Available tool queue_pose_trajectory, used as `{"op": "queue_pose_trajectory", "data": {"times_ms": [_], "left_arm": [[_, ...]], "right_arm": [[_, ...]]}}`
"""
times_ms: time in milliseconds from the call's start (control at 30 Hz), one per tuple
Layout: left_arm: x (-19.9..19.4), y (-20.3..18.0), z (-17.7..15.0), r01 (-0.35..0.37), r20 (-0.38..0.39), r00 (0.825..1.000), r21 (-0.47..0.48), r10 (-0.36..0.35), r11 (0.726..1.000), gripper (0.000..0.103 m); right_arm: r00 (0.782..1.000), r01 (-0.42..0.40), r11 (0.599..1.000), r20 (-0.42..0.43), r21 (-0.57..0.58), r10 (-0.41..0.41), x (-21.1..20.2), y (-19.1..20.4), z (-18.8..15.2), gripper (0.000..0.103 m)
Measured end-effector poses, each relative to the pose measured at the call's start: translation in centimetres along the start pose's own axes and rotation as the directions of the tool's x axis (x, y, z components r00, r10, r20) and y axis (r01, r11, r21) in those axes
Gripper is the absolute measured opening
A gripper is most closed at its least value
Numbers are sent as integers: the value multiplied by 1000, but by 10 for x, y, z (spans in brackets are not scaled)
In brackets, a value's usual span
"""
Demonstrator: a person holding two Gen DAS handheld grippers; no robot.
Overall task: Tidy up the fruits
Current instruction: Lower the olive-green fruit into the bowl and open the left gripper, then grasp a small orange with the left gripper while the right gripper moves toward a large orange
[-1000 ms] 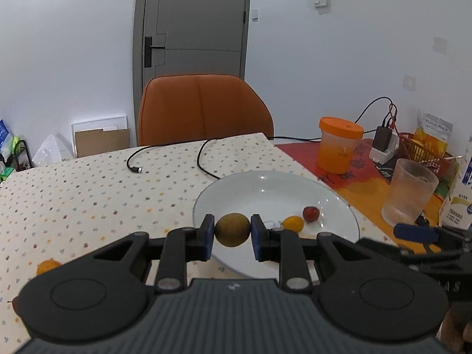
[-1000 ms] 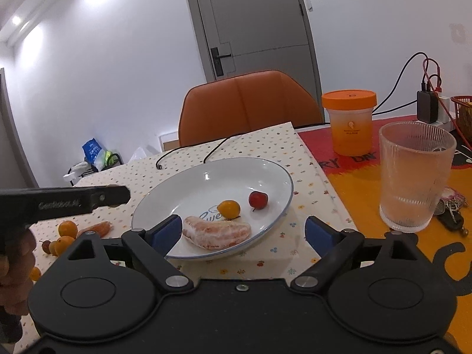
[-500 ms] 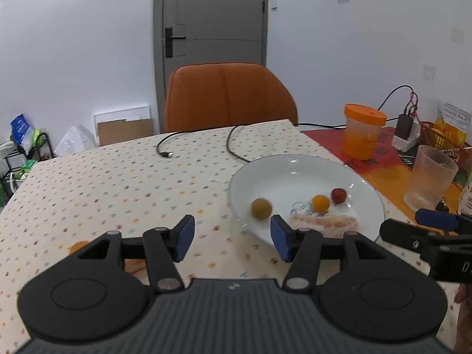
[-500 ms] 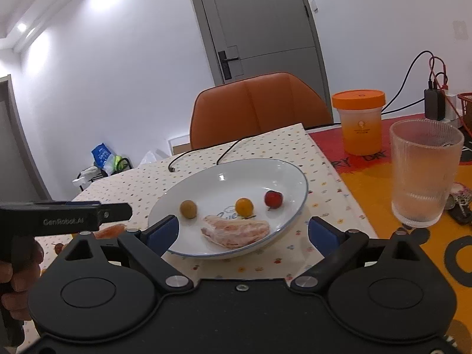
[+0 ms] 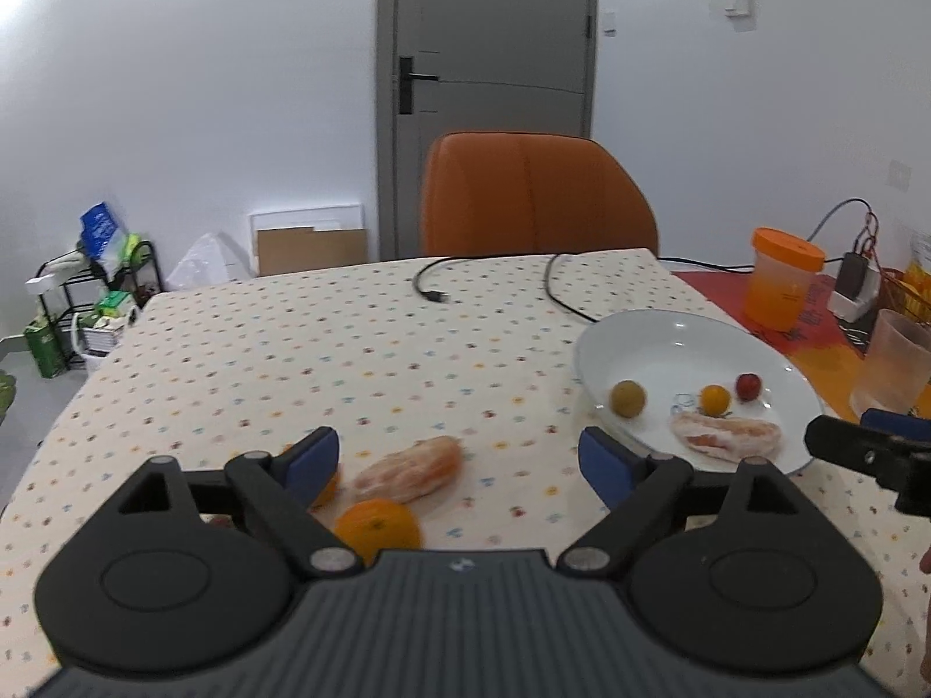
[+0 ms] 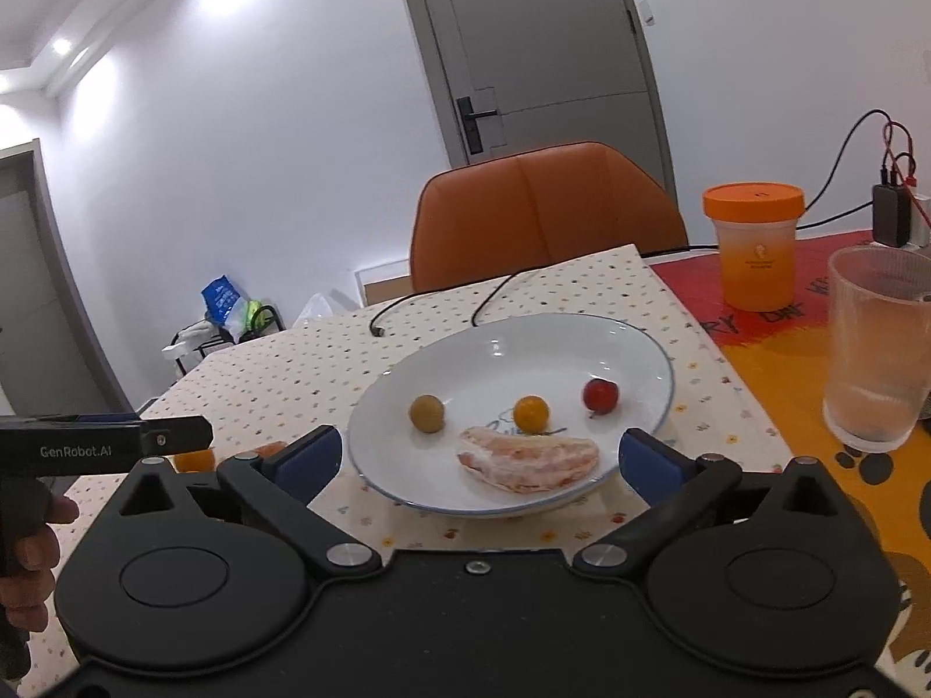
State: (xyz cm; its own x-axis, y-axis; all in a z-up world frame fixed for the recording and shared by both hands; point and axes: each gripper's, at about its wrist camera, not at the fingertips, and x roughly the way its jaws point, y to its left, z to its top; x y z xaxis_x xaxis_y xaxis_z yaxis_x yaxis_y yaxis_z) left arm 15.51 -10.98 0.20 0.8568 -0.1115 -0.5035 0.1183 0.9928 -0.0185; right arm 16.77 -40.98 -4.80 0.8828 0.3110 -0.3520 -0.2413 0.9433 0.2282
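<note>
A white plate [image 5: 651,337] [image 6: 640,349] holds an olive-green round fruit [image 5: 627,398] [image 6: 427,413], a small orange fruit [image 5: 714,399] [image 6: 530,412], a red cherry-like fruit [image 5: 748,385] [image 6: 600,395] and a peeled citrus segment [image 5: 726,435] [image 6: 528,458]. My left gripper [image 5: 459,461] is open above the tablecloth, left of the plate. Between its fingers lie a peeled segment [image 5: 408,467] and an orange [image 5: 378,528]. My right gripper [image 6: 478,455] is open at the plate's near rim, with nothing in it.
An orange chair [image 5: 535,198] stands behind the table [image 5: 326,349]. A black cable [image 5: 558,291] lies near the plate. An orange-lidded jar [image 6: 754,244], a ribbed glass [image 6: 878,349] and a charger [image 6: 893,215] stand at the right. A hand [image 6: 29,558] holds the left gripper.
My left gripper let the olive-green fruit go onto the plate, opened wide and drew back to the left over the loose fruits. The right gripper stayed open near the plate.
</note>
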Motion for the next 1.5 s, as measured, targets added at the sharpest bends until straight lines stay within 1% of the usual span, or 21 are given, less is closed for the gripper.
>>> {"op": "queue_pose_trajectory", "data": {"times_ms": [200,333,400,533,700,767,900,1033,1100,1133,1267,1367,1467,1500], "left_arm": [[-8,22,-3,-34,-8,999,-56,34,998,89],[-16,35,-4,-76,3,997,-45,77,996,89],[-19,43,-6,-88,3,996,-62,89,994,89],[-24,59,-13,-117,-7,993,-98,117,988,89],[-27,71,-23,-143,-30,990,-105,141,984,89],[-29,74,-26,-146,-33,989,-108,144,983,89],[-32,79,-33,-151,-38,988,-117,147,982,89],[-33,87,-43,-145,-50,989,-170,138,975,89],[-33,89,-48,-150,-55,988,-176,142,973,88],[-34,90,-50,-152,-59,988,-180,144,972,87],[-35,92,-58,-147,-58,989,-204,138,968,85],[-34,90,-60,-141,-55,990,-204,133,969,79],[-30,89,-63,-120,-63,992,-212,109,970,68],[-29,88,-64,-113,-69,993,-216,100,970,62]], "right_arm": [[1000,-24,999,-11,-21,24,4,14,-1,103],[999,-43,999,-18,-15,43,6,24,-2,103],[999,-51,998,-21,-20,50,7,30,-2,103],[997,-73,997,-28,-36,72,9,42,-2,103],[992,-114,993,-54,-42,112,13,56,-4,103],[988,-140,989,-66,-51,136,14,62,-5,103],[984,-163,984,-85,-77,157,17,75,-8,103],[979,-184,980,-102,-71,176,22,83,-11,103],[976,-193,979,-112,-68,185,25,86,-12,103],[974,-200,977,-118,-68,191,27,89,-13,103],[970,-218,972,-128,-85,206,31,99,-16,103],[969,-224,970,-128,-96,211,33,105,-18,102],[967,-230,967,-138,-110,214,36,111,-20,101],[967,-230,967,-141,-113,213,37,112,-20,100]]}}
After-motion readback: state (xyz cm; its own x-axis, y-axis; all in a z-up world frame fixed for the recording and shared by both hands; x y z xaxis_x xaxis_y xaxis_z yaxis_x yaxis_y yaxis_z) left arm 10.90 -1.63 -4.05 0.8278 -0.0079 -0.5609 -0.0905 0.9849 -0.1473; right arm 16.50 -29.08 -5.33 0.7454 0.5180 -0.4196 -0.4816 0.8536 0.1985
